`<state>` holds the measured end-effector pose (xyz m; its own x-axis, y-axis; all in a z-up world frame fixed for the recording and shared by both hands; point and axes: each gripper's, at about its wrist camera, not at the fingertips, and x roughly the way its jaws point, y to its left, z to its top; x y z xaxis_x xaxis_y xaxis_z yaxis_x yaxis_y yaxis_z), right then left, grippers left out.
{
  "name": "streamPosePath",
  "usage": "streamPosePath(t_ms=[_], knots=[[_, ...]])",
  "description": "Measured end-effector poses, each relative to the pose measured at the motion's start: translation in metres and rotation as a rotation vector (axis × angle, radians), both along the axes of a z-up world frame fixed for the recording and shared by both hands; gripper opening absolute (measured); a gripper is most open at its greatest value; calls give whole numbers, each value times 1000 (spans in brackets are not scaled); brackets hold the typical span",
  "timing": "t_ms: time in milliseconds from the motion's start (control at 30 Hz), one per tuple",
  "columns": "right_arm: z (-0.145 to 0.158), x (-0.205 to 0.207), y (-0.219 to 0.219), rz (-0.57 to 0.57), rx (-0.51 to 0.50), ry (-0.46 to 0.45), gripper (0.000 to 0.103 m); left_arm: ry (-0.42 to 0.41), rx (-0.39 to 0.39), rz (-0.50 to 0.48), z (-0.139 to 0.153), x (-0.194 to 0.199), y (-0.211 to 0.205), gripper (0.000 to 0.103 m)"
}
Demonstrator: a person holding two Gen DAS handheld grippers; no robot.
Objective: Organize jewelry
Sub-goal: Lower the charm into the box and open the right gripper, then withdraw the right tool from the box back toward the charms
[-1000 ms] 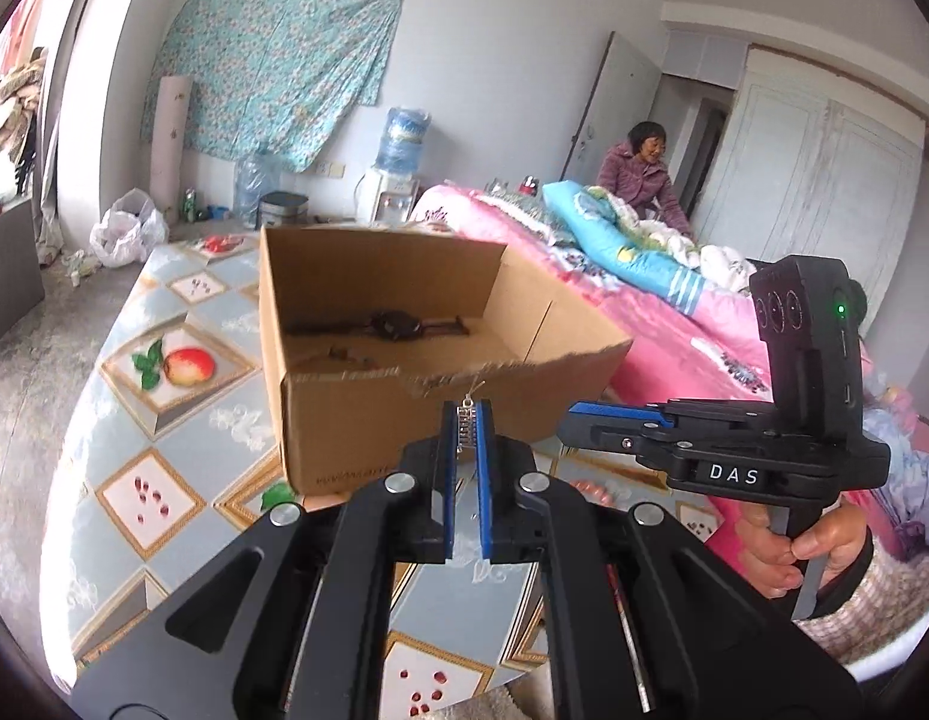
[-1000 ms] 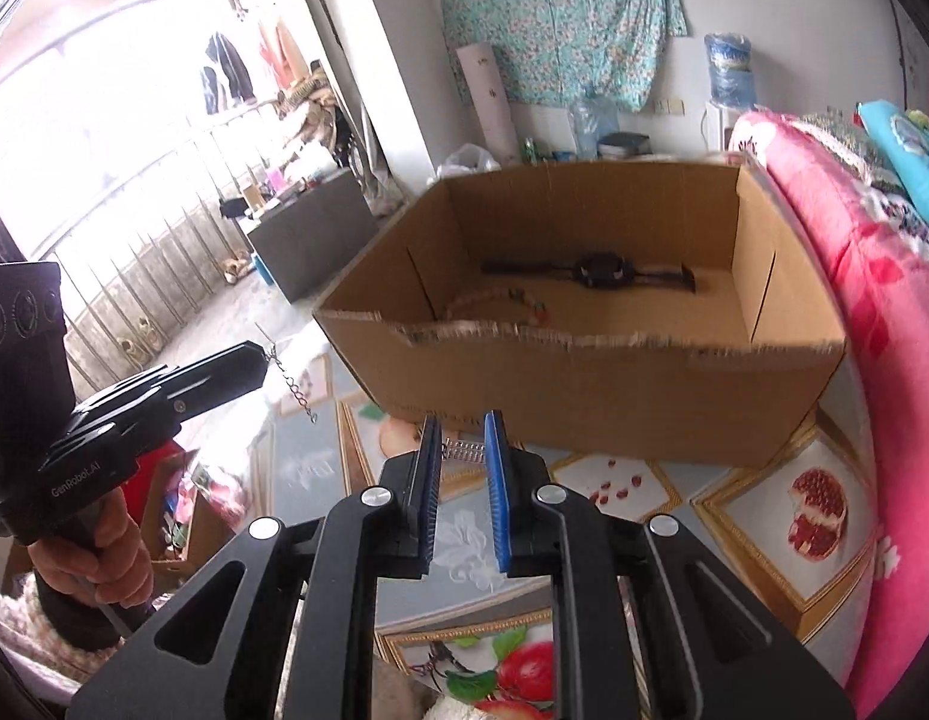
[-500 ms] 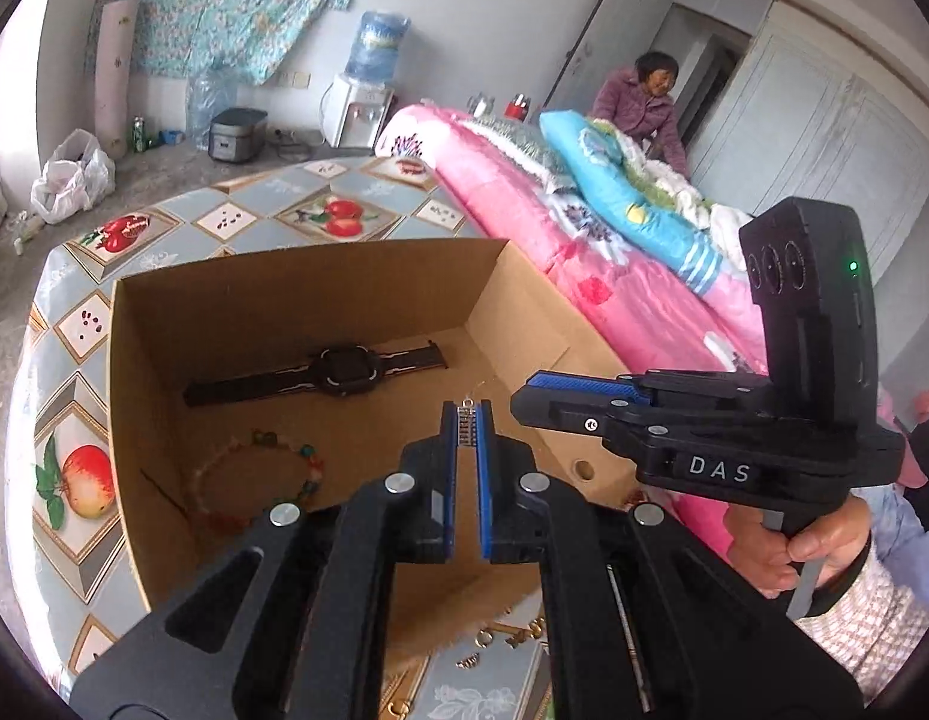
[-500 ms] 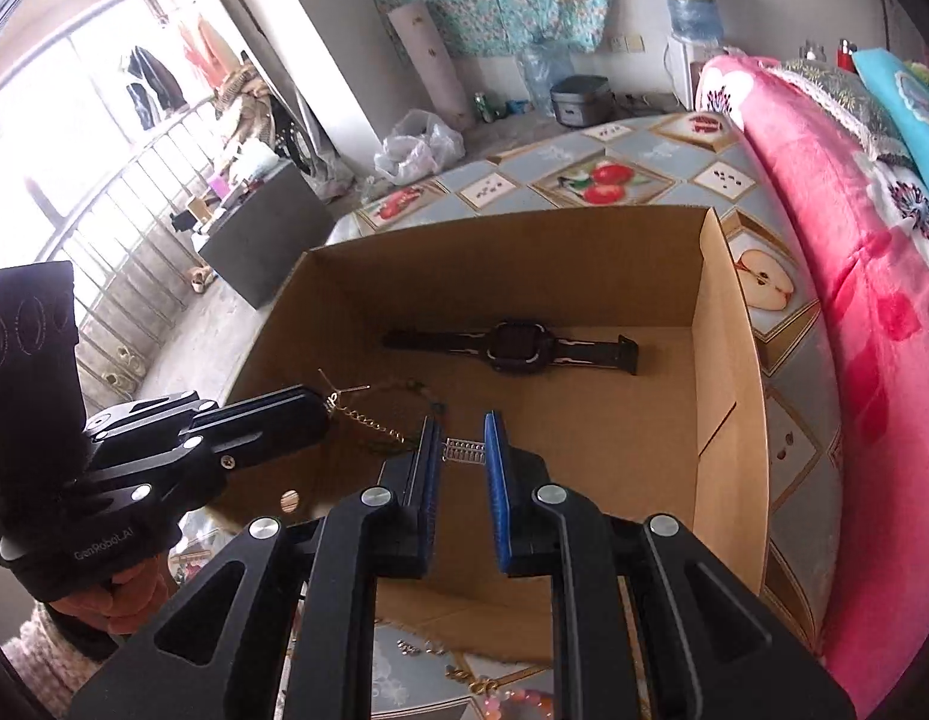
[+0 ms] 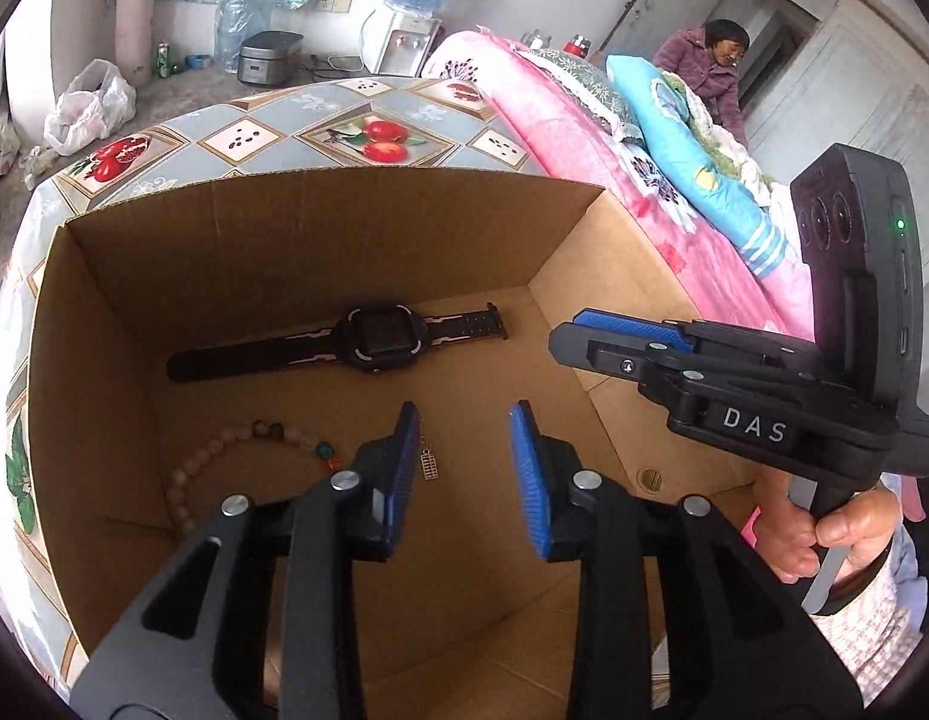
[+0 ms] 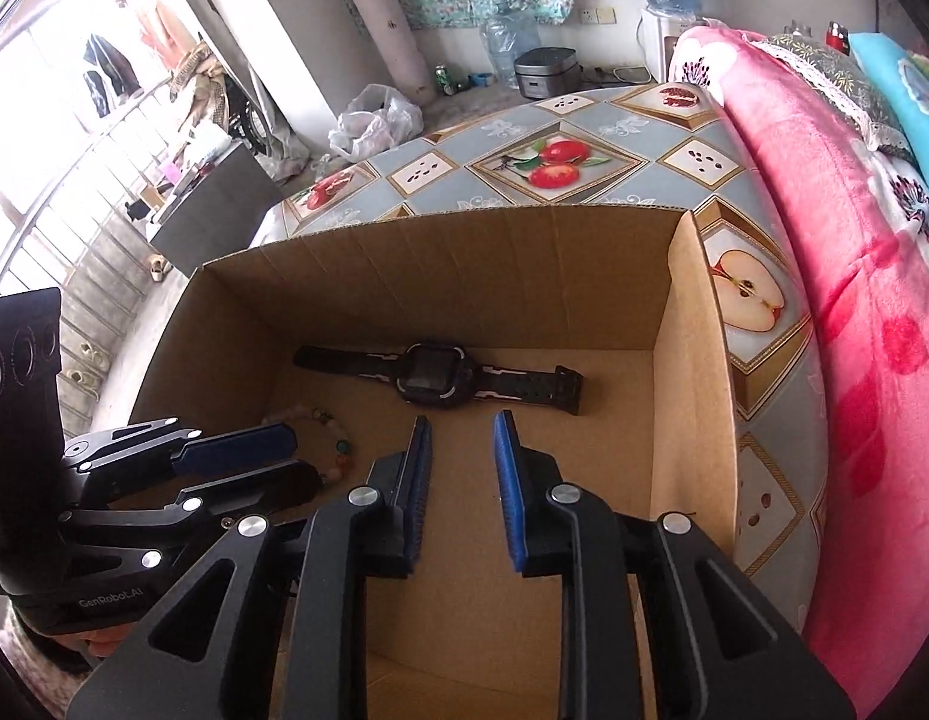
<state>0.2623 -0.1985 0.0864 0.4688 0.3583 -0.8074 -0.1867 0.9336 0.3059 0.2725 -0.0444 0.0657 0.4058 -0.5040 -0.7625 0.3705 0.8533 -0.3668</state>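
Left gripper is standing wide open over the cardboard box, gripping nothing; a small gold charm is showing just beside its left pad. Right gripper is likewise hanging open and empty. On the box floor, black watch is lying near the far wall, bead bracelet lying left.

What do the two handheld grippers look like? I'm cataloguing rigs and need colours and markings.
Both are matte black plastic with silver bolts and blue ribbed fingers. The right gripper carries a white "DAS" label and a black upright module with a green light. The left gripper reads "GenRobot.AI". A pale knitted sleeve covers the right wrist.
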Motion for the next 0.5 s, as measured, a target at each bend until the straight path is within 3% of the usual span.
streamPosePath(t_ms=[100, 233, 333, 400, 500], knots=[[12, -12, -3, -5, 11, -49, 22, -52, -1, 1, 14, -13, 1, 30], [38, -44, -9, 6, 53, -129, 22, -199, -18, -7, 46, -47, 6, 30], [58, -80, -16, 7, 81, -200, 22, -341, -31, -2, 68, -91, 19, 31], [66, -110, -23, 7, 112, -237, 22, -419, -35, 17, 74, -125, 32, 40], [63, -155, -29, 15, 148, -279, 22, -468, -29, 43, 70, -173, 52, 40]])
